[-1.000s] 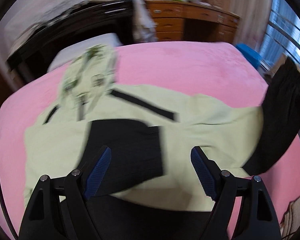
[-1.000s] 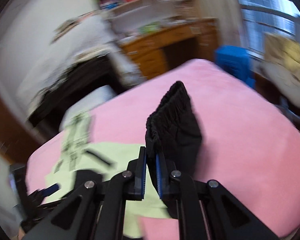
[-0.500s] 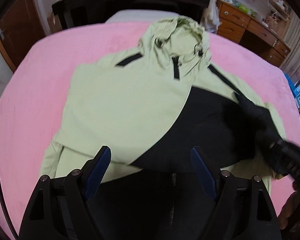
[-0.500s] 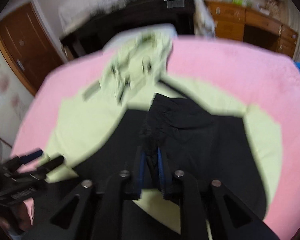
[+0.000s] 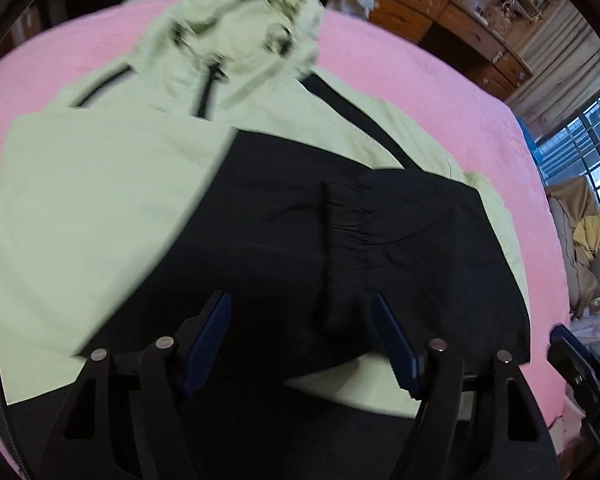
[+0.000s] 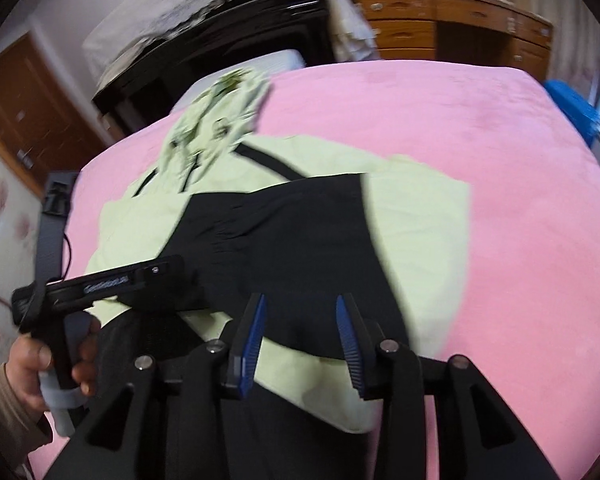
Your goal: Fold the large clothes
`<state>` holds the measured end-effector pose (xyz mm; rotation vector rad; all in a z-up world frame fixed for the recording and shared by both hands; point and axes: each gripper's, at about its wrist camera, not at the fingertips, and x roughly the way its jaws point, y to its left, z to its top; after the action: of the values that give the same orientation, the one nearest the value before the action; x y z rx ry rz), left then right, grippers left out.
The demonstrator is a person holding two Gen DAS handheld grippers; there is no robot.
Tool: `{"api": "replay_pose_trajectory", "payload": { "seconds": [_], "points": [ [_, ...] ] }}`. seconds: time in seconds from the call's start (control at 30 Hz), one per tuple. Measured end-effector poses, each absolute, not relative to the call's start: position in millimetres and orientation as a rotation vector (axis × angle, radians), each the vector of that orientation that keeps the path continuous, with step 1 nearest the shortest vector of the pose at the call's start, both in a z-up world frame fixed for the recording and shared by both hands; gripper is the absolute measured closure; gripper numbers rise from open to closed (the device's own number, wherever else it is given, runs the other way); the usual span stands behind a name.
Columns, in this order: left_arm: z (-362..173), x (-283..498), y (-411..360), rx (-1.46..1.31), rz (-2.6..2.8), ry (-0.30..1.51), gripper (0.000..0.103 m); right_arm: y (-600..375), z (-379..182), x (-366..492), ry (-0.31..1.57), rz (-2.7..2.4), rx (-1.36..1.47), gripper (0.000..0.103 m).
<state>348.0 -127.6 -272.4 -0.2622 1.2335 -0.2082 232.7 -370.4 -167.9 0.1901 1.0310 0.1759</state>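
Observation:
A pale green hooded jacket (image 5: 100, 200) with black sleeves lies flat on the pink bed (image 5: 420, 80), hood (image 5: 240, 32) at the far end. Both black sleeves (image 5: 340, 240) are folded across its lower front. My left gripper (image 5: 300, 344) is open and empty above the jacket's near hem. In the right wrist view the jacket (image 6: 412, 208) lies ahead with the black sleeve (image 6: 300, 240) across it. My right gripper (image 6: 300, 340) is open and empty just above the sleeve. The left gripper (image 6: 100, 280) shows at the left, held in a hand.
A dark headboard (image 6: 228, 20) and a white pillow (image 6: 260, 60) stand beyond the hood. A wooden desk with drawers (image 6: 440, 28) lines the far wall. A blue bin (image 6: 572, 108) and a window are at the right. The bed's near edge is under the grippers.
My right gripper carried the black sleeve leftwards across the jacket, laid it down and opened. My left gripper stayed open and moved closer over the jacket's lower part.

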Motion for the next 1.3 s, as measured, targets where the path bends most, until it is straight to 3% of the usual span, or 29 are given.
{"api": "replay_pose_trajectory", "payload": {
  "seconds": [0.17, 0.23, 0.27, 0.37, 0.63, 0.83, 1.1, 1.2, 1.3],
  "points": [
    [-303, 365, -153, -0.290, -0.209, 1.335, 0.032, -405, -179, 220, 1.048, 0.093, 0.225, 0.066],
    [-306, 369, -161, -0.289, -0.225, 1.348, 0.050, -411, -184, 214, 1.058, 0.081, 0.232, 0.066],
    [-304, 372, -168, -0.279, -0.245, 1.361, 0.078, -414, -187, 209, 1.063, 0.070, 0.224, 0.066],
    [-289, 374, -183, -0.196, -0.228, 1.349, 0.082, -417, -193, 203, 1.076, 0.056, 0.211, 0.066],
    [-161, 376, -191, -0.056, -0.248, 1.015, 0.083, -409, -205, 209, 1.091, 0.036, 0.181, 0.065],
    [-95, 369, -169, -0.006, -0.232, 0.848, 0.083, -372, -222, 225, 1.111, 0.069, 0.109, 0.065],
    [-85, 355, -93, -0.009, -0.113, 0.764, 0.083, -353, -226, 249, 1.043, 0.007, 0.125, 0.065],
    [-106, 353, -56, -0.005, -0.042, 0.784, 0.083, -336, -228, 258, 1.060, 0.018, 0.038, 0.085],
    [-139, 355, -21, -0.017, 0.030, 0.837, 0.083, -316, -236, 259, 1.083, 0.043, -0.074, 0.086]
  ]
}}
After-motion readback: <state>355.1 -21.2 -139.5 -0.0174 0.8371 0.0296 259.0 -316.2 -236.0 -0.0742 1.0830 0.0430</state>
